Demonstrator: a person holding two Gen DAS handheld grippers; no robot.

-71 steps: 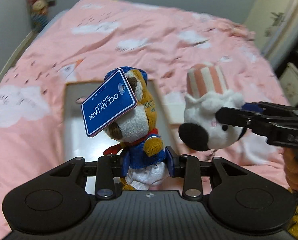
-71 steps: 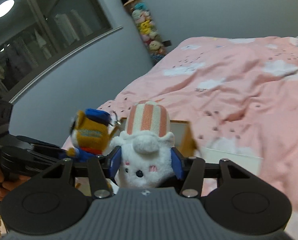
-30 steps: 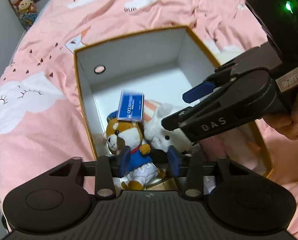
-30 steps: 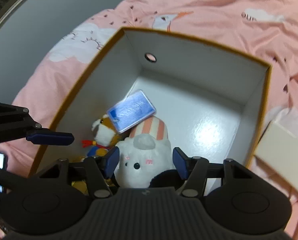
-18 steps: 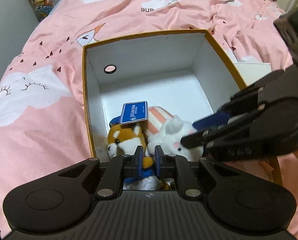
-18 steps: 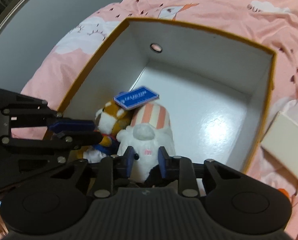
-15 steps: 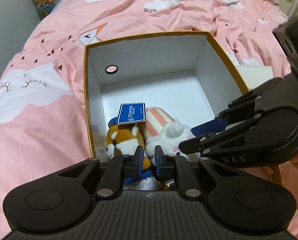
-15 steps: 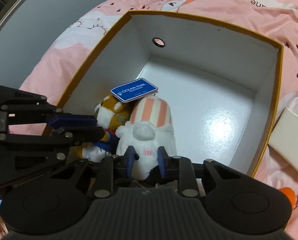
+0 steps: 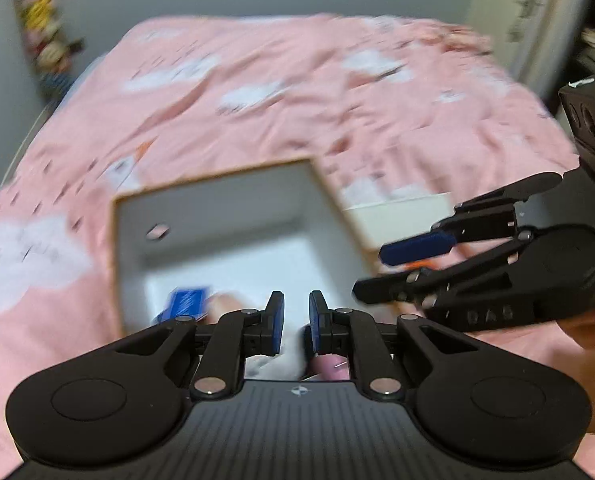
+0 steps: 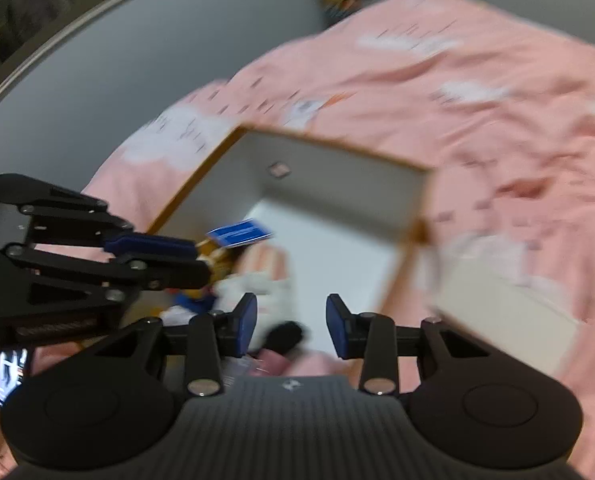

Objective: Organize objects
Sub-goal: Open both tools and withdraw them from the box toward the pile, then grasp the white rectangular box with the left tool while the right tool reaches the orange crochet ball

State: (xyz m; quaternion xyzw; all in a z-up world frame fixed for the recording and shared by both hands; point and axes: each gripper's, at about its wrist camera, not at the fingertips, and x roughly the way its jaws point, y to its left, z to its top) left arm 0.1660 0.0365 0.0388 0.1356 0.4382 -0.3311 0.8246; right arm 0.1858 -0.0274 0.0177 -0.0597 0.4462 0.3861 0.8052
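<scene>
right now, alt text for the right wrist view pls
An open white box on a pink bedspread holds two plush toys. The right gripper hangs empty above them, the left gripper beside it.

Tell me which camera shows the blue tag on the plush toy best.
The right wrist view: the blue tag lies unobstructed inside the box. In the left wrist view, the tag is blurred and partly cut off by the gripper's own frame.

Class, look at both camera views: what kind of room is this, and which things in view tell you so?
Most likely a bedroom. A pink cloud-print duvet covers a bed, soft toys are stacked in the corner by the wall, and two plush toys lie in an open box on the bed.
</scene>
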